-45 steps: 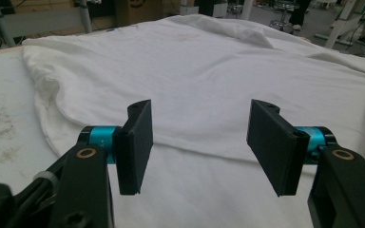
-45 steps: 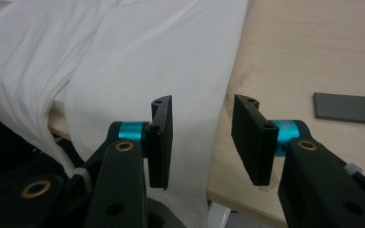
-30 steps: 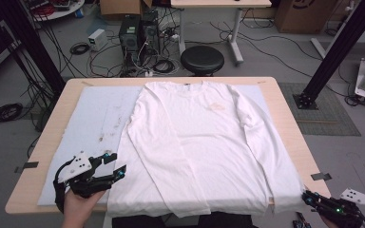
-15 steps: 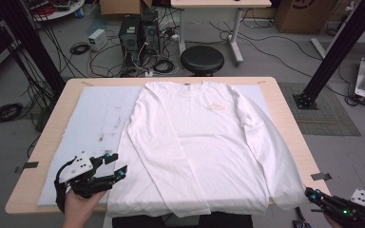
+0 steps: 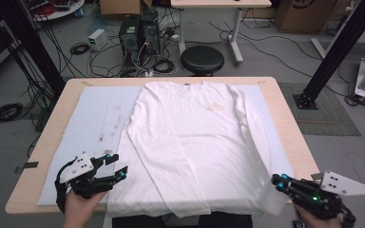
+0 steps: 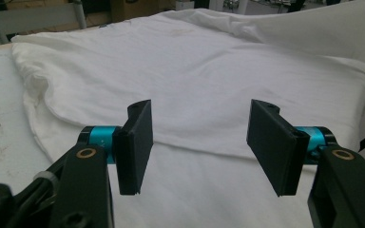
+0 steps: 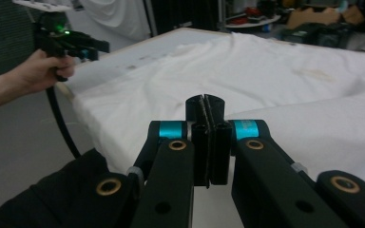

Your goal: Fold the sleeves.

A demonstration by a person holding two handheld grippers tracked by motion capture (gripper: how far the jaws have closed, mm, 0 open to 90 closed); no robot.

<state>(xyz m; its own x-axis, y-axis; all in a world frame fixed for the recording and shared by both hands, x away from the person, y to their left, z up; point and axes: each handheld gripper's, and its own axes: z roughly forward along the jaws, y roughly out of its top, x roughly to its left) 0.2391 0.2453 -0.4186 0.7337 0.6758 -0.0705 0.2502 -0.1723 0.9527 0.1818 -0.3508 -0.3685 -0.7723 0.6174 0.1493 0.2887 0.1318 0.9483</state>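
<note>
a white shirt is spread flat on the tabletop. the left claw is held apart at its hem, nothing gripped. the right claw is closed together at the shirt's corner; whether cloth is pinched cannot be told.

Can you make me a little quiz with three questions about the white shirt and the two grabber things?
1. True or false: the long-sleeved white shirt lies spread flat on the table.
2. Which gripper has its jaws wide apart? A) left gripper B) right gripper
3. What round black seat stands behind the table?

Key
1. True.
2. A: its jaws stand apart over the shirt hem with nothing pinched; the right gripper's jaws are pressed together.
3. A stool.
</note>
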